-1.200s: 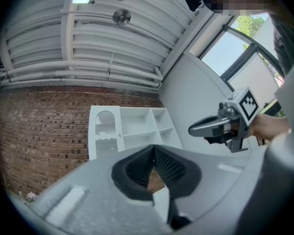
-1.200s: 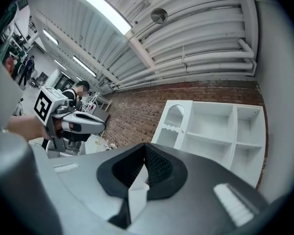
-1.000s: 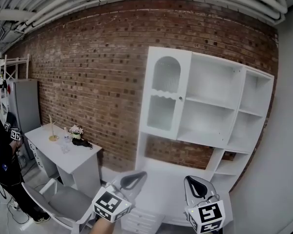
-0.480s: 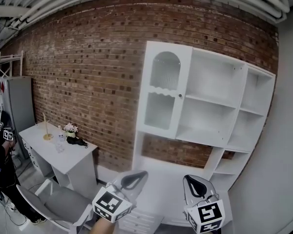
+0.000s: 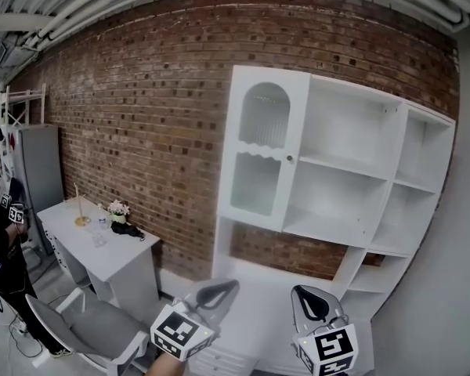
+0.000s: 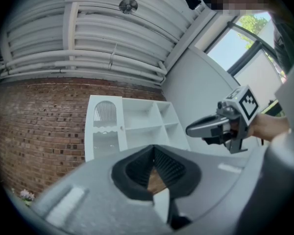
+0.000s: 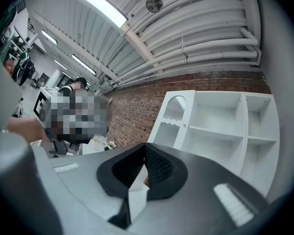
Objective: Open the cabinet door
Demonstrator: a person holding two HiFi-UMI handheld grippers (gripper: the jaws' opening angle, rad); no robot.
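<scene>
White desk and chair stand before brick wall.

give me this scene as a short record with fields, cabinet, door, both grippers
cabinet: tall white open-shelf cabinet against red brick wall
door: white door with arched ribbed-glass panel, closed, small knob on its right edge
left gripper: shut, empty, well short of the door
right gripper: shut, empty, well short of the door
nearby: white desk and grey chair, left of the cabinet in head view
</scene>
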